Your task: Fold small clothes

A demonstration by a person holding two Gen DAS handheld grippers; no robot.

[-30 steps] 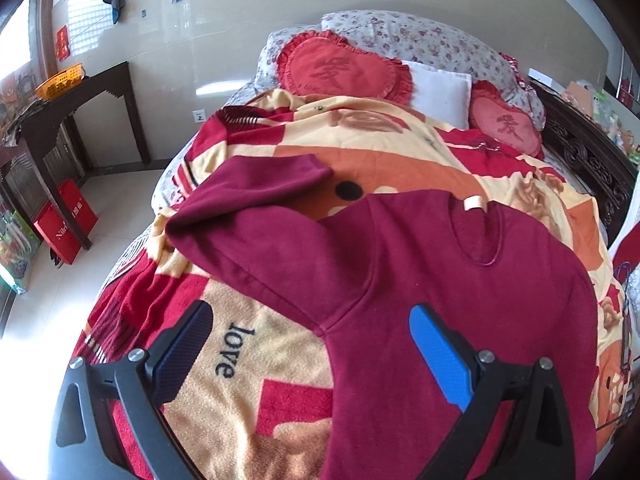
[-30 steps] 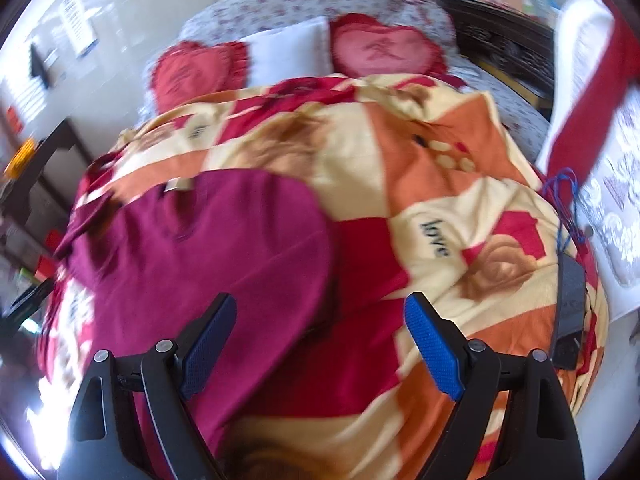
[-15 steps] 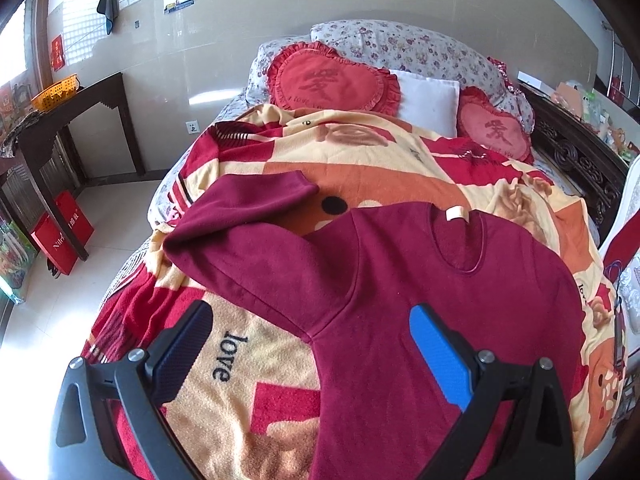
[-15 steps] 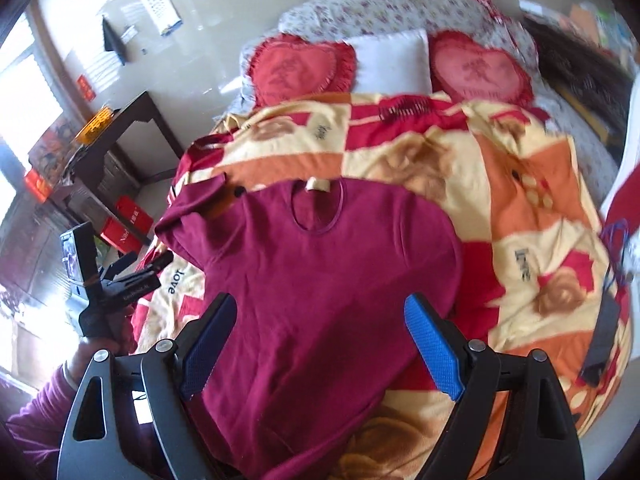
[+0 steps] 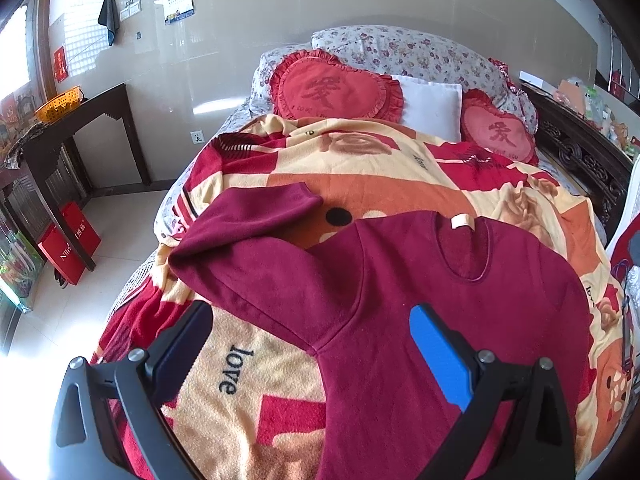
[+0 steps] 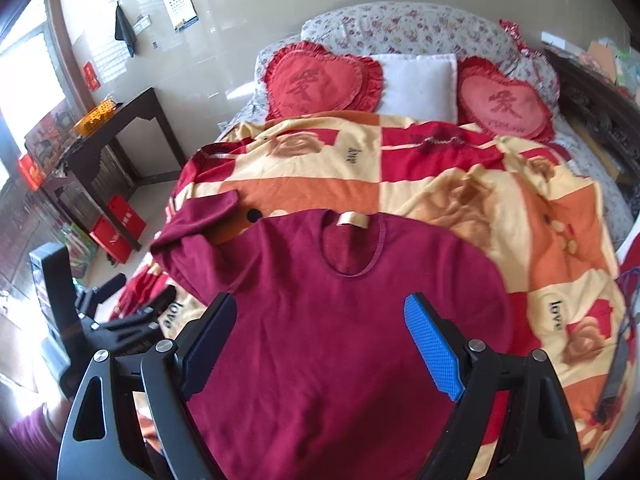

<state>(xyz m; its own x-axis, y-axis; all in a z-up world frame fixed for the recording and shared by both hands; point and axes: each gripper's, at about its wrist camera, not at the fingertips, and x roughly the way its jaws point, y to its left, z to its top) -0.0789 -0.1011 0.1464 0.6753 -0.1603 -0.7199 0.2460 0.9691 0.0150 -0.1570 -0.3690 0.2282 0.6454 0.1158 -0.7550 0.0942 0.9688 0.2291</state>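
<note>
Under both grippers: a bed with a blanket (image 5: pixel 360 168) in red, orange and yellow squares.
Dark red top (image 6: pixel 344 320): it lies flat on the blanket, right below and between the fingers of both grippers, neck hole on the far side.
Sleeve (image 5: pixel 256 220): it sticks out past the left gripper's left finger, bent back toward the pillows.
Heart pillows (image 6: pixel 320 80): two red ones far ahead of the grippers, a white pillow between them.
Right gripper (image 6: pixel 320 340): jaws wide apart, nothing held, hanging over the top, with no touch I can see.
Left gripper (image 5: pixel 308 344): jaws wide apart too, nothing held, one finger over the blanket and one over the top.
Tag (image 6: pixel 354 220): a small pale one at the neck, ahead of the right gripper.
</note>
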